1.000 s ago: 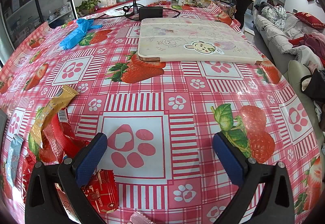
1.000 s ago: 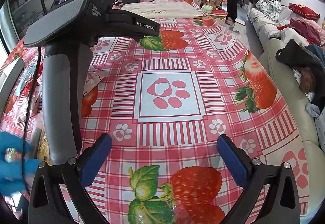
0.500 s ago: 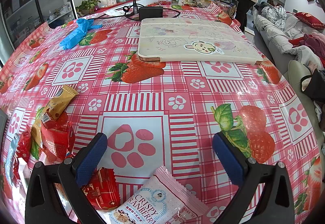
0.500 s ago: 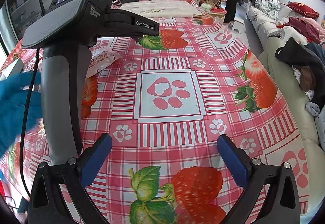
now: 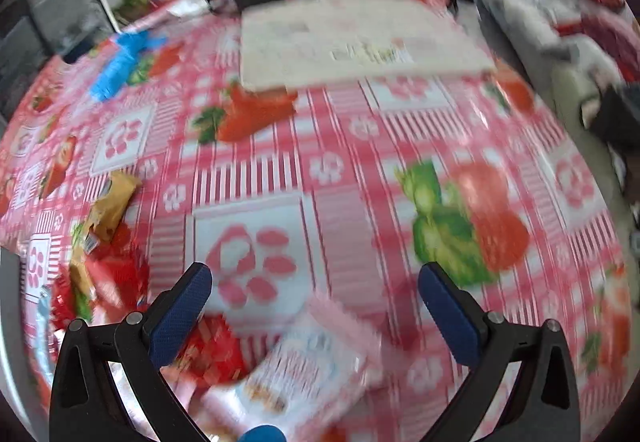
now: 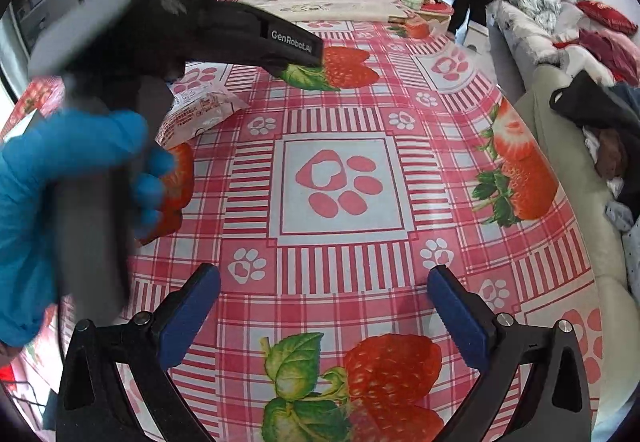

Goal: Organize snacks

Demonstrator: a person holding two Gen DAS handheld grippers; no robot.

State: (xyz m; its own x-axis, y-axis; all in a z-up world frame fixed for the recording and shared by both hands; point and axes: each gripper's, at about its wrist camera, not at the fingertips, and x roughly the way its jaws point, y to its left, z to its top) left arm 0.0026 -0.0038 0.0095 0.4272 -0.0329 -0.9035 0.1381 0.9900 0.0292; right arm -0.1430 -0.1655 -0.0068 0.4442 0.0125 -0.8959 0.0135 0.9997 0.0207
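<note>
Both grippers, left and right, hovered with jaws spread and empty over the strawberry-print tabletop, where a pale snack packet lay just before the left jaws, seemingly light, crinkly, slippery, best pinched by its sealed edge.

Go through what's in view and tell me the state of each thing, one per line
Left hand-held gripper: open, holding nothing.
Right hand-held gripper: open, holding nothing.
White snack bag: flat on the tablecloth, sealed as far as the blur shows.
Red snack packet: lying by the left finger.
Yellow snack bar: lying flat.
</note>
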